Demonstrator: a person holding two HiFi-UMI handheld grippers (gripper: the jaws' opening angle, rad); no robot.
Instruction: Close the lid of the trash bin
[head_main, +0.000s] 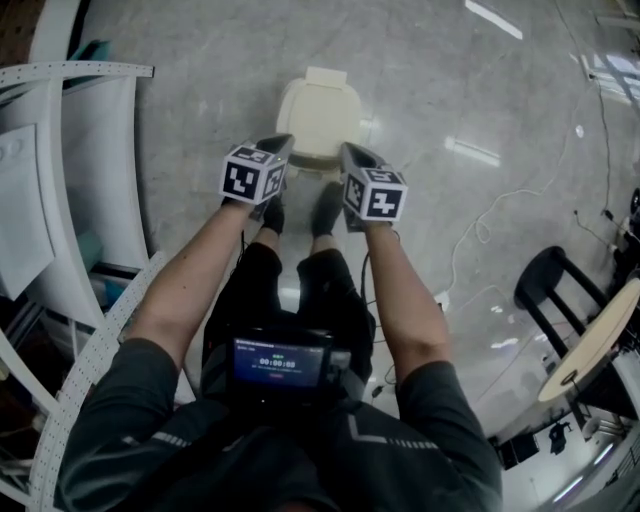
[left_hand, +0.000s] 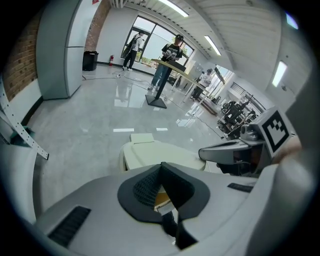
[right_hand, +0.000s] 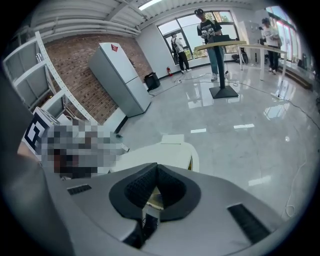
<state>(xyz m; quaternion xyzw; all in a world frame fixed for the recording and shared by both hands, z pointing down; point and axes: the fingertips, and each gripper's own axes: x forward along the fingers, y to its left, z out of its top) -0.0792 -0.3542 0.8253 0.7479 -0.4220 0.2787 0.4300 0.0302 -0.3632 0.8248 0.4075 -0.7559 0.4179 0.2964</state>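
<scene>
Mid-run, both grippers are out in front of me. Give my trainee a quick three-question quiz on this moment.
1. True or false: the left gripper is clamped on the trash bin.
2. Where does the trash bin stand? A. on a round table; B. on the floor, ahead of both grippers; C. on a white shelf.
3. Fill in: the right gripper has its jaws ___.

Key: 1 false, its jaws are together on nothing. 2 B. 3 together.
</scene>
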